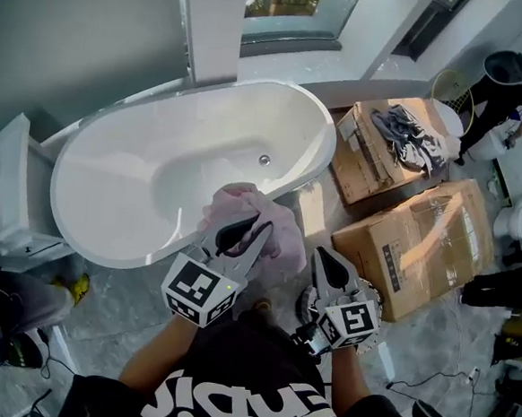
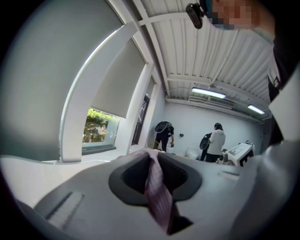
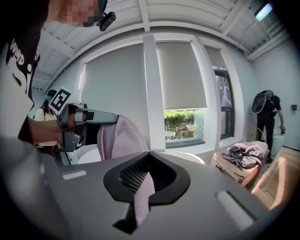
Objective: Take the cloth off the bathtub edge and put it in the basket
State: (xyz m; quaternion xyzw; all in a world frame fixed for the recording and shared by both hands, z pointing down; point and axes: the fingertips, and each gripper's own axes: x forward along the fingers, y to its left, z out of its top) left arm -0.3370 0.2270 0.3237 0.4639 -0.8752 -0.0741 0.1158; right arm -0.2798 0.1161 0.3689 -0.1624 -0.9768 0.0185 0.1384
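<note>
A pink cloth (image 1: 273, 227) hangs bunched in the air over the near rim of the white bathtub (image 1: 114, 246). My left gripper (image 1: 260, 225) is shut on it; in the left gripper view a strip of the cloth (image 2: 158, 194) runs between the closed jaws (image 2: 152, 153). My right gripper (image 1: 322, 256) sits just right of the bundle. A pink fold of the cloth (image 3: 142, 193) is pinched in its shut jaws (image 3: 149, 153). The right gripper view also shows the left gripper (image 3: 82, 123) with the cloth (image 3: 121, 138) draped from it.
Two cardboard boxes (image 1: 420, 247) stand right of the tub, the far box (image 1: 363, 171) carrying grey clothes (image 1: 409, 134). A round pale container (image 1: 450, 88) sits beyond them. People stand at the right (image 1: 504, 96) and someone's leg (image 1: 6, 304) shows lower left. A window pillar (image 1: 208, 24) rises behind the tub.
</note>
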